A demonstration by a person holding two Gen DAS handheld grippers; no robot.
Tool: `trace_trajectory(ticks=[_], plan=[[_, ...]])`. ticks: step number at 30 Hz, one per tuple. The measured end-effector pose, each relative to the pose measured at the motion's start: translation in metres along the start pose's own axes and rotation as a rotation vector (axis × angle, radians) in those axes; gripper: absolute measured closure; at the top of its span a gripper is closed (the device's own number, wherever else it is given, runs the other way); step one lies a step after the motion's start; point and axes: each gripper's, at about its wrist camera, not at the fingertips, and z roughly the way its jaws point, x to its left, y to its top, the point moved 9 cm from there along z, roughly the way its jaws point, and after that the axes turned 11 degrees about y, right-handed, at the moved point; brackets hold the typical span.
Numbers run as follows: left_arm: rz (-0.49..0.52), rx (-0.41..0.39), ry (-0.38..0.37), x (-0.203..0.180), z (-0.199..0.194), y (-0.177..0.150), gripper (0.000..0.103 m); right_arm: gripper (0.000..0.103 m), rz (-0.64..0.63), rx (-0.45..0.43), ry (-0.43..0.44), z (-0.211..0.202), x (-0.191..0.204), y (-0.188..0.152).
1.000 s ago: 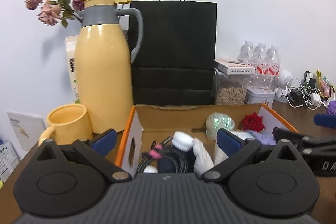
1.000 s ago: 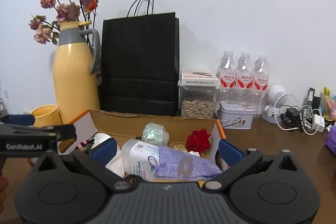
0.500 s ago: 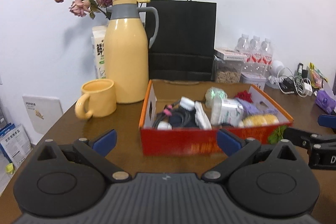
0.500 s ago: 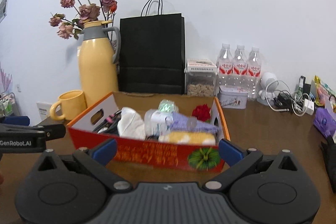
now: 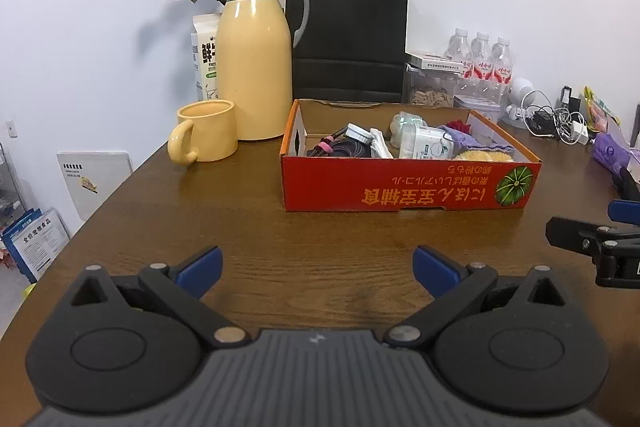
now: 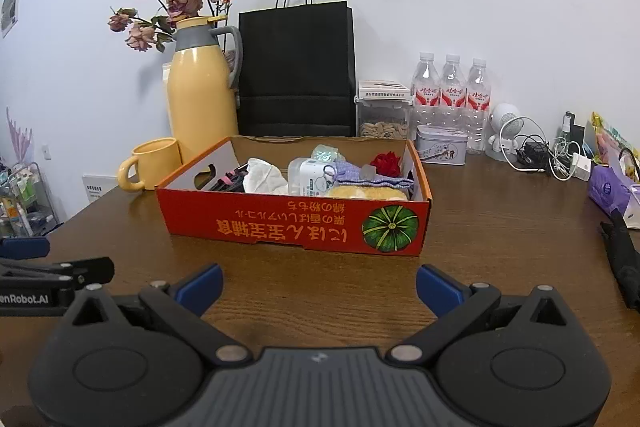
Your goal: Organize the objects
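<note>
Wooden table, left claw wide apart, empty, right claw likewise

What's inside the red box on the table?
The red box holds black cables, a crumpled white tissue, a white packet, purple cloth, something yellow and a red flower. Whatever lies underneath them is covered.

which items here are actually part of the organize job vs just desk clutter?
Job:
- red box and its contents: cables, white jar, red flower
- both grippers, jaws open, empty

Clutter:
- yellow jug
- mug
- black bag
- water bottles
</note>
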Motion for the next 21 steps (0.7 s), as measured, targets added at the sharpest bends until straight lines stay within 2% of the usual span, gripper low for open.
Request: trace_trajectory(ticks=[21], plan=[[-0.008, 0.005, 0.003, 0.0023, 0.0004, -0.0011, 0.0, 0.0, 0.002, 0.007, -0.007, 0.0006, -0.001, -0.002]])
